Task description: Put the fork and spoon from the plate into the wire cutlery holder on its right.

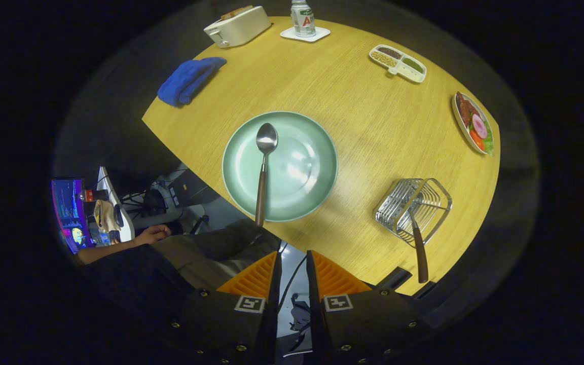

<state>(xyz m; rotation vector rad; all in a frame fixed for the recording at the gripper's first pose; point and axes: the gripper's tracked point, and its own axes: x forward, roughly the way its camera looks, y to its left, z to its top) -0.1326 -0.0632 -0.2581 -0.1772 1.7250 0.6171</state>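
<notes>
The desk (353, 106) is yellow wood with fine grain. The plate (312, 187) is pale green; the spoon (263, 172) on it has a silver bowl and brown handle. The wire cutlery holder (413, 208) is silver, the fork (418, 251) handle in it brown. The claw (292, 266) has ribbed orange fingers (254, 279), slightly apart, on black. A folded cloth (188, 80) is blue, the toaster (237, 26) cream.

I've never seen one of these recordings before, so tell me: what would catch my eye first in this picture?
First the pale green plate in the middle of the yellow wooden table, with a wooden-handled spoon lying across it. To its right stands the wire cutlery holder with a fork already in it, handle poking out. Nearest you, the gripper hangs short of the plate, its orange fingers slightly apart and holding nothing.
</notes>
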